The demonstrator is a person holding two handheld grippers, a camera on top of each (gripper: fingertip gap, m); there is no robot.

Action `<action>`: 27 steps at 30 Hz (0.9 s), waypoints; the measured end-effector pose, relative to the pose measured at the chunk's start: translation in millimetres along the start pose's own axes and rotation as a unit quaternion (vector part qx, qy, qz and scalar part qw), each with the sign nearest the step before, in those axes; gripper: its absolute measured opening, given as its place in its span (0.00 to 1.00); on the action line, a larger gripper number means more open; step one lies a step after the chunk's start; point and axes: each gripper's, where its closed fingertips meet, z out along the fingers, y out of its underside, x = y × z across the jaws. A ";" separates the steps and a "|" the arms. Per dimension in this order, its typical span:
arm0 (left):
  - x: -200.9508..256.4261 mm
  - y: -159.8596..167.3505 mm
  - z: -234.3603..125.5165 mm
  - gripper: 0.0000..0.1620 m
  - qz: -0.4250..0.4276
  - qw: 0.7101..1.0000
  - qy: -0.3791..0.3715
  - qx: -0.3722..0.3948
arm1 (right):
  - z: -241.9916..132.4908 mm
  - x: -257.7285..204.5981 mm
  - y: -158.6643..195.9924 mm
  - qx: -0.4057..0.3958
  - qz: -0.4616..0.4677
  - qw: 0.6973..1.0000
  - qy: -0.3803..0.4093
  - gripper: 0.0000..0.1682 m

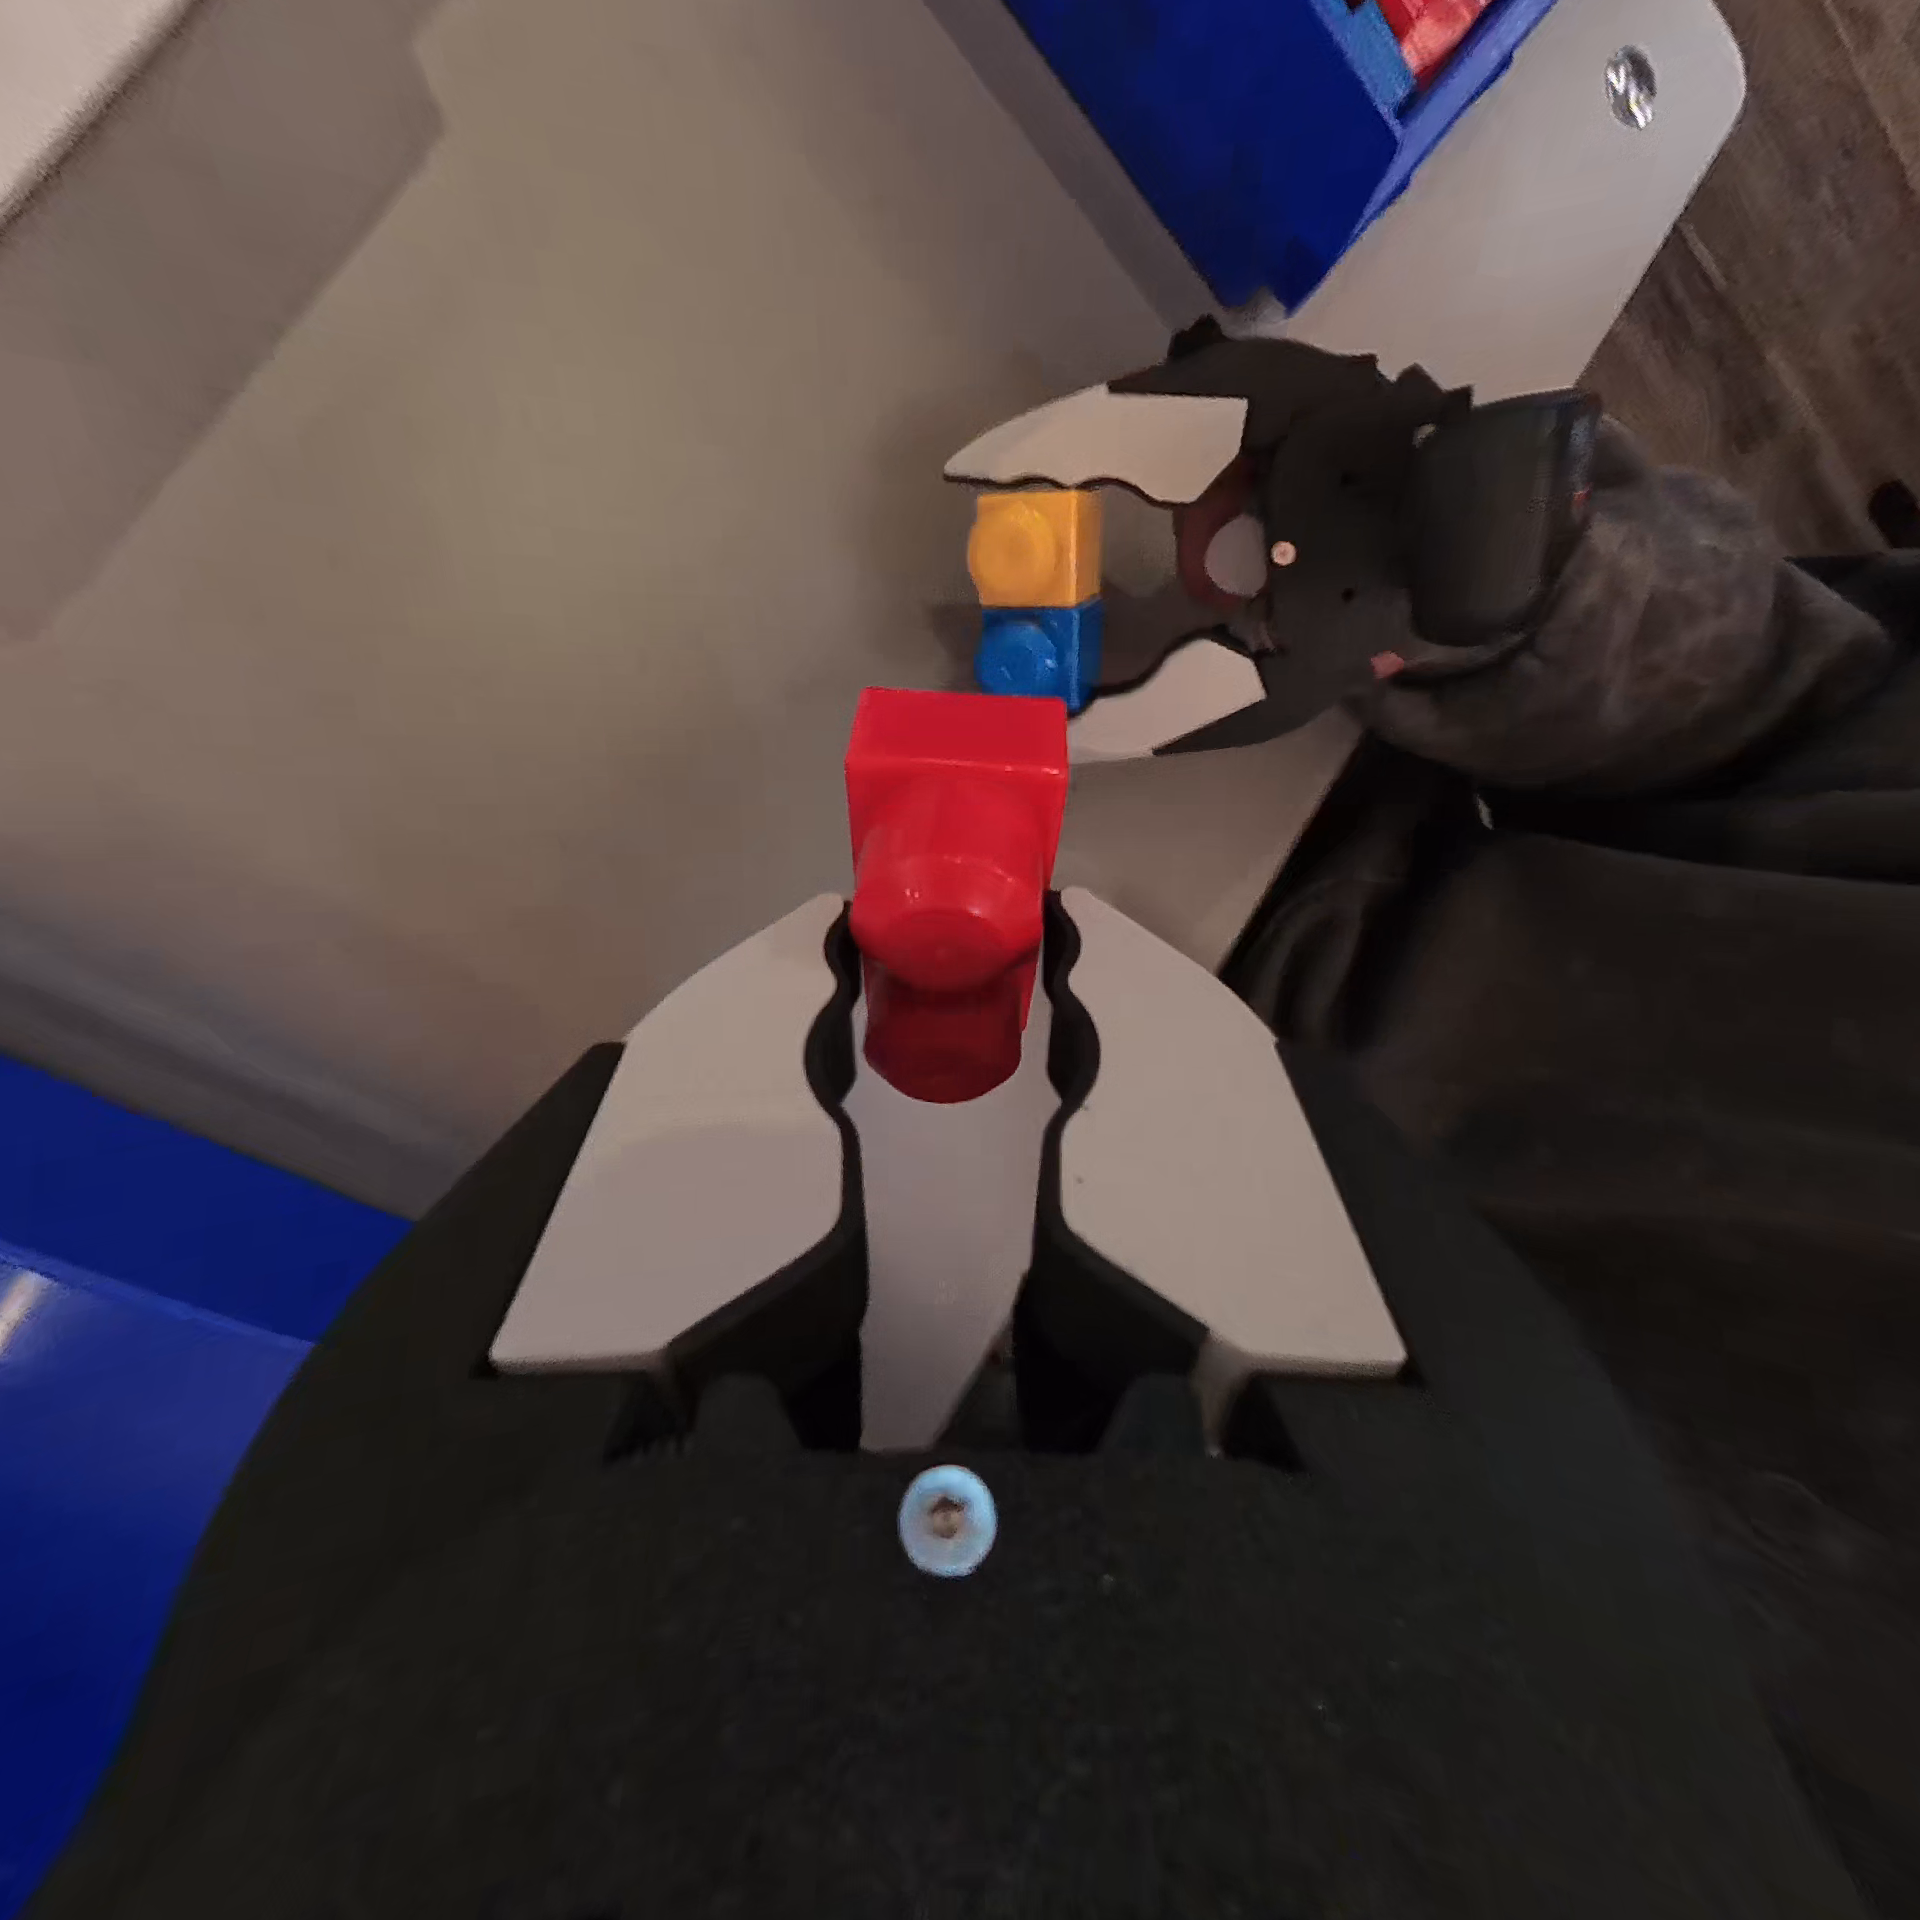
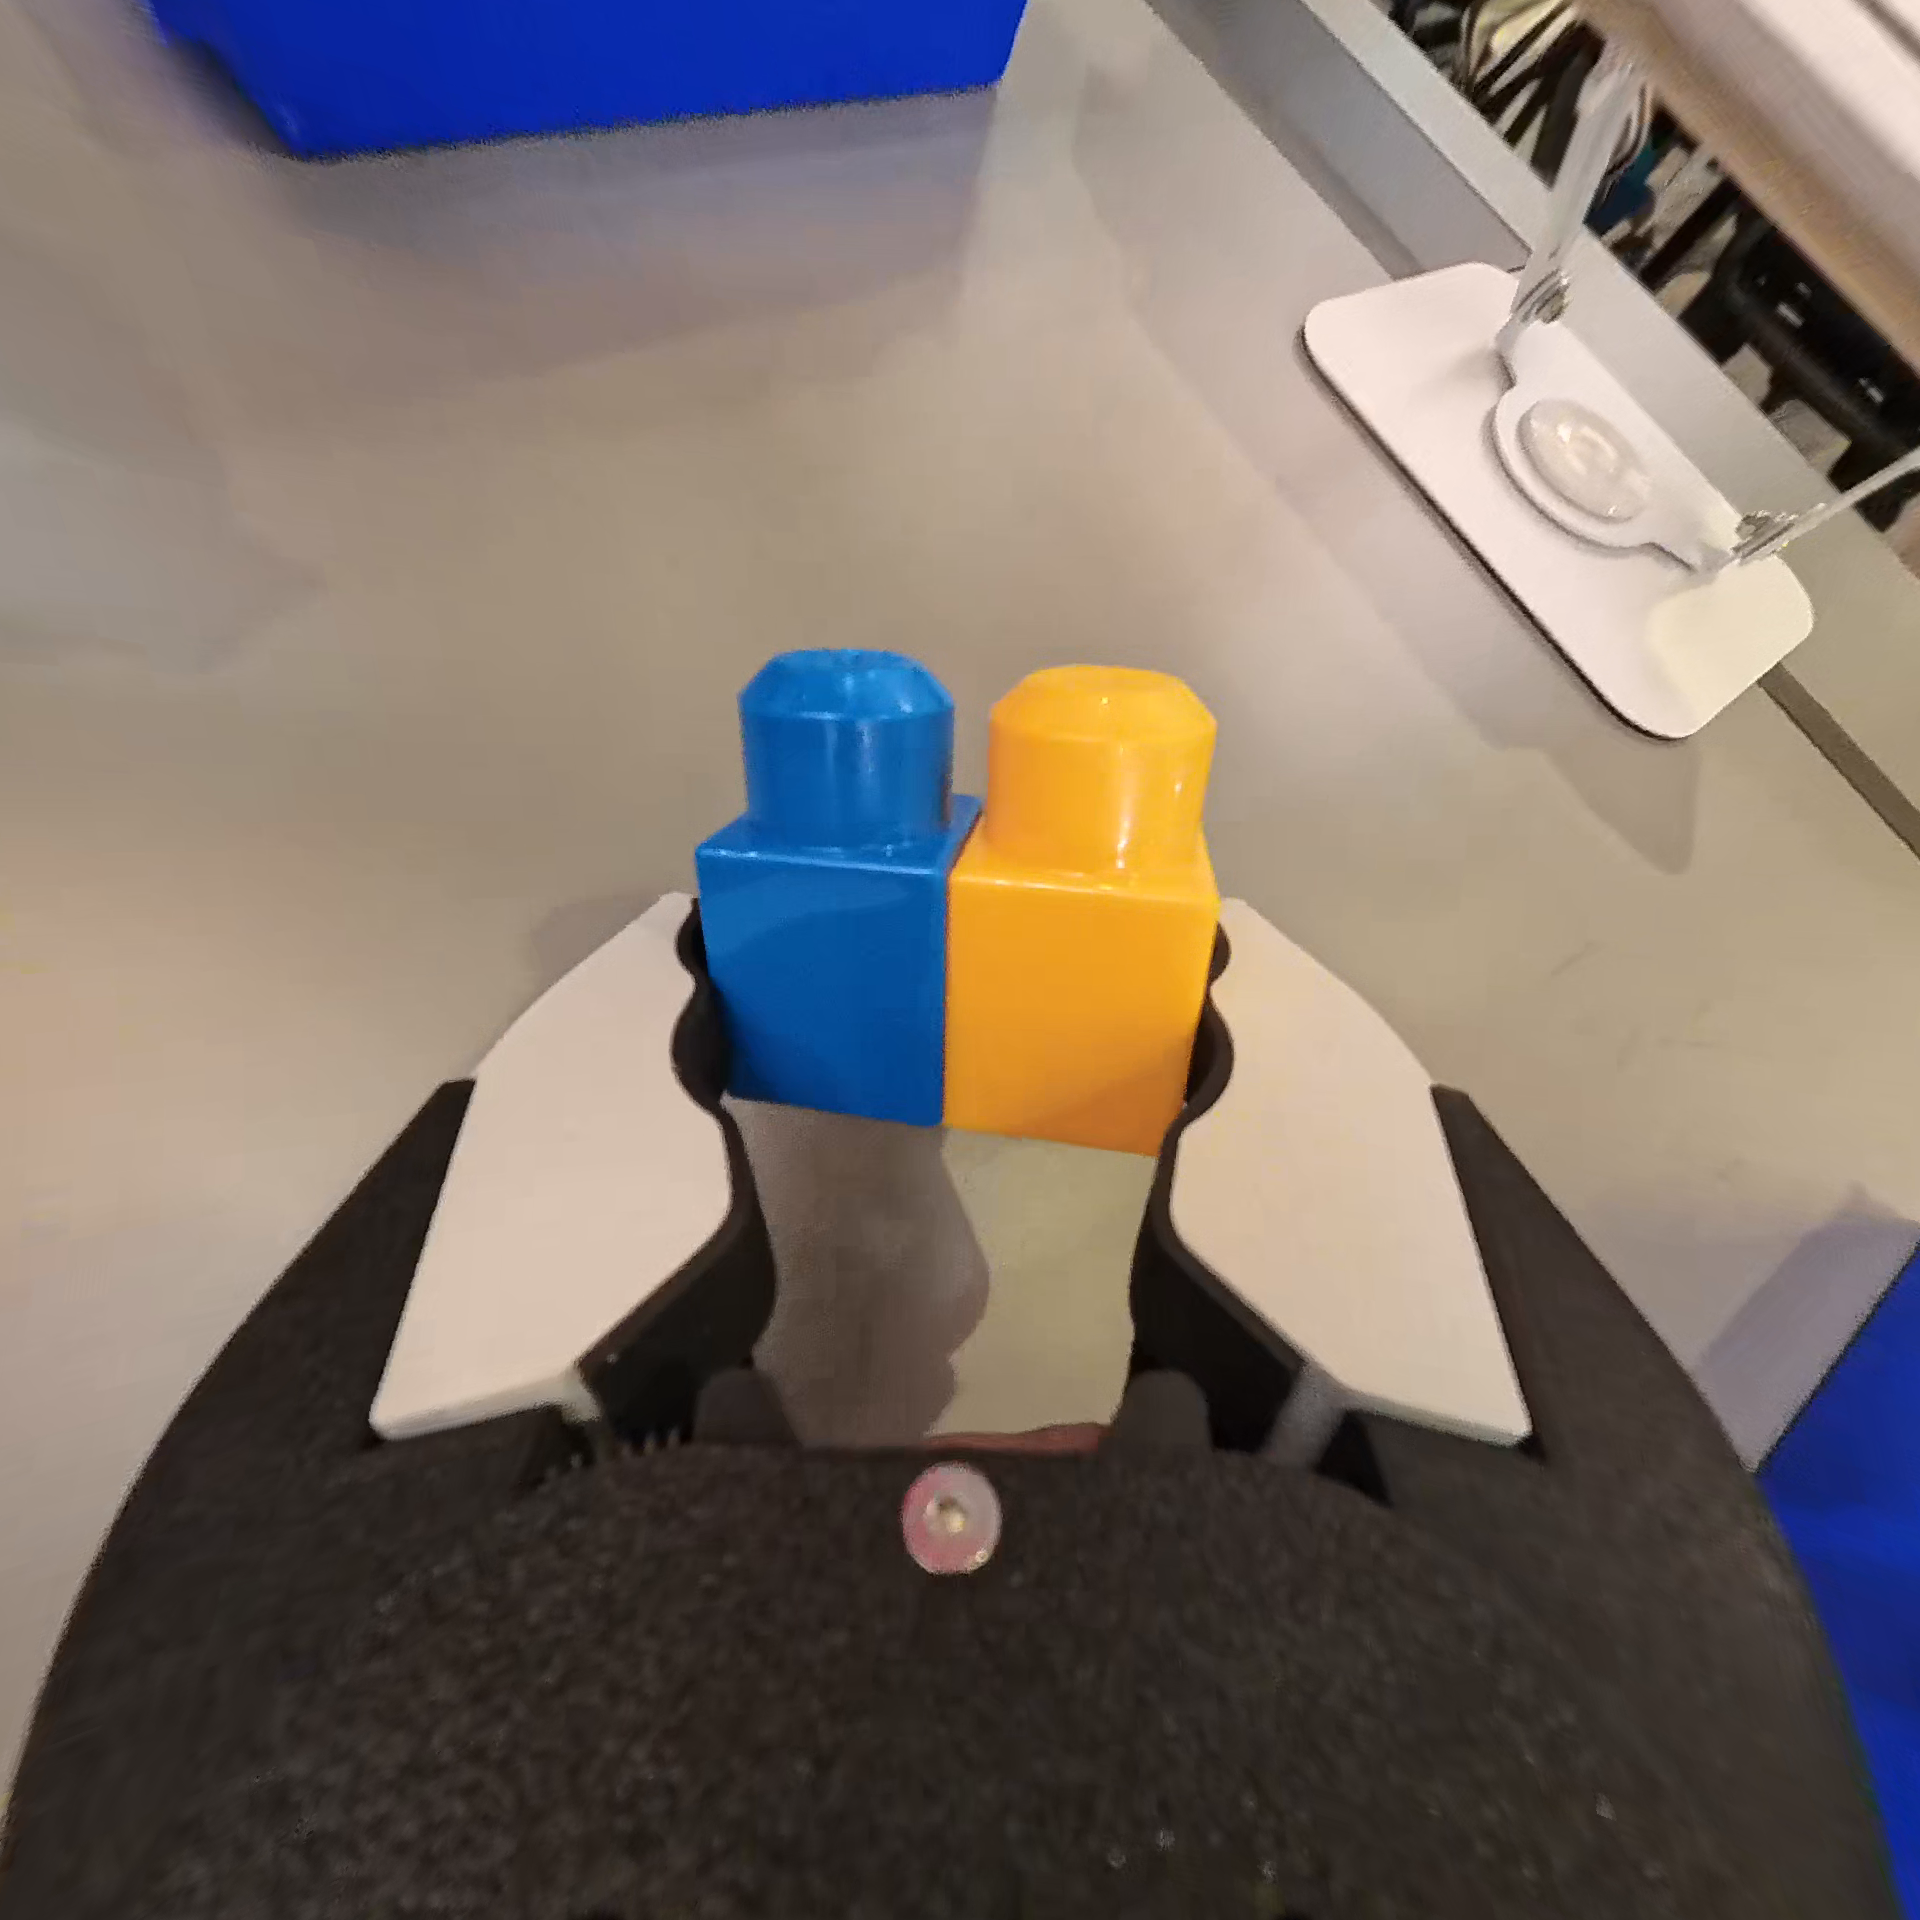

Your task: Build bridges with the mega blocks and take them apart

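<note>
A pale grey table (image 2: 312,623) carries the scene, its top smooth and matte. In the right wrist view a blue bin (image 2: 582,62) stands on it at the far edge, and a white flat base plate (image 2: 1455,499) with a shiny metal stand lies near the right-hand edge. In the left wrist view another blue bin (image 1: 1226,145) sits by the table's rounded corner, where a metal screw (image 1: 1629,83) shows in the top. Wood-patterned floor (image 1: 1787,260) lies beyond that corner.

no readable text, labels, numbers or signs anywhere
</note>
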 end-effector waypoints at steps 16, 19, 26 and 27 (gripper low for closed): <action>80.1 48.1 90.3 0.20 0.049 0.925 0.014 0.376 | -207.8 203.4 65.7 -0.016 0.227 0.948 0.223 0.52; 74.4 49.6 99.3 0.20 0.068 0.932 -0.010 0.356 | -194.0 212.2 124.7 -0.111 0.278 0.930 0.212 0.52; 73.1 53.2 111.1 0.20 0.060 0.941 0.003 0.334 | -151.5 179.2 169.0 -0.238 0.305 0.915 0.111 0.40; 72.3 53.7 112.2 0.20 0.059 0.941 0.003 0.332 | -149.4 180.0 167.2 -0.235 0.304 0.916 0.113 0.38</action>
